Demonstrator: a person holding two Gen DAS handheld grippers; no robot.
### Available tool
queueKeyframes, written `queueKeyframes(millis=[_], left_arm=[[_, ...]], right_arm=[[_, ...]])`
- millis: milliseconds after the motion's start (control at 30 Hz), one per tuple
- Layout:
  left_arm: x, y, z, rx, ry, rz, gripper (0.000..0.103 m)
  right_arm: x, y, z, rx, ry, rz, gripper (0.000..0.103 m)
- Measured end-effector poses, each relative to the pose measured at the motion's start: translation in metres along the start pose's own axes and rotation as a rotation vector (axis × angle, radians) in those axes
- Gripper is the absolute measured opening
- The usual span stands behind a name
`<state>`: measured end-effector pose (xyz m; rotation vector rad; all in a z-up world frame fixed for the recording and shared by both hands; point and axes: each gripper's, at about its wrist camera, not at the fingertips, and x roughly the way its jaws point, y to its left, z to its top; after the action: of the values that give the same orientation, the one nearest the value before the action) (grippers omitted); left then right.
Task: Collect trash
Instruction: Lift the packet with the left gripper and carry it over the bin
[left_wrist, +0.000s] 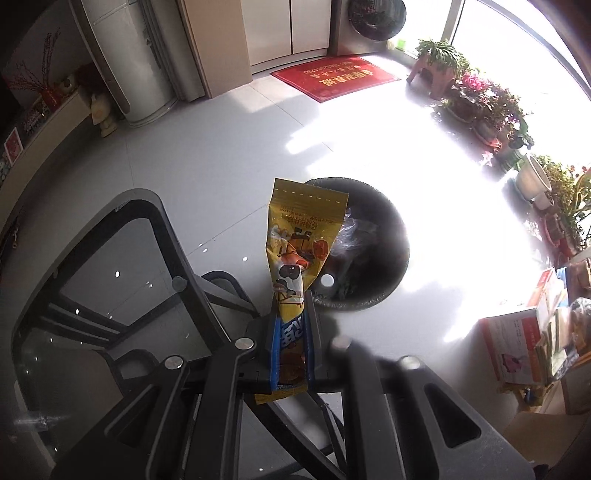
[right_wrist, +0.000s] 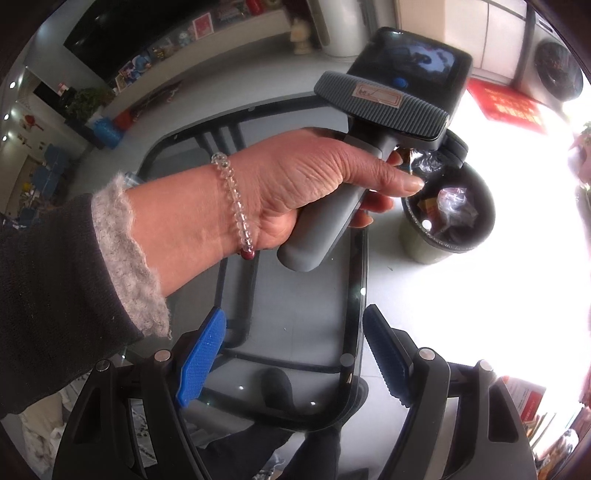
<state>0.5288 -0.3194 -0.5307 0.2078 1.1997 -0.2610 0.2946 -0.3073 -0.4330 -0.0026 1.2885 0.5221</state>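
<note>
My left gripper (left_wrist: 291, 306) is shut on a yellow snack wrapper (left_wrist: 299, 236) that sticks up from between the blue pads. It hangs at the near rim of a dark round trash bin (left_wrist: 376, 236) standing on the floor, with crumpled clear plastic inside. In the right wrist view the bin (right_wrist: 454, 206) is at the right, past the glass table's edge, and the left gripper's grey handle (right_wrist: 325, 221) is in the person's hand. My right gripper (right_wrist: 295, 354) is open and empty above the glass table (right_wrist: 295, 295).
The black-framed glass table (left_wrist: 110, 288) lies left and below. Potted plants (left_wrist: 491, 107) line the sunlit window at right. Boxes (left_wrist: 517, 343) are stacked at the right. A red doormat (left_wrist: 332, 77) lies by the far door.
</note>
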Motion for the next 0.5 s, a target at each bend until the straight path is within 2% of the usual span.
queueKeyframes(millis=[333, 500], left_arm=[[0.022, -0.075, 0.02, 0.109, 0.024, -0.068, 0.011], [0.046, -0.098, 0.025, 0.131, 0.059, -0.092, 0.011]], right_arm=[[0.0, -0.029, -0.013, 0.075, 0.001, 0.019, 0.074], [0.007, -0.041, -0.02, 0.109, 0.007, 0.036, 0.074]])
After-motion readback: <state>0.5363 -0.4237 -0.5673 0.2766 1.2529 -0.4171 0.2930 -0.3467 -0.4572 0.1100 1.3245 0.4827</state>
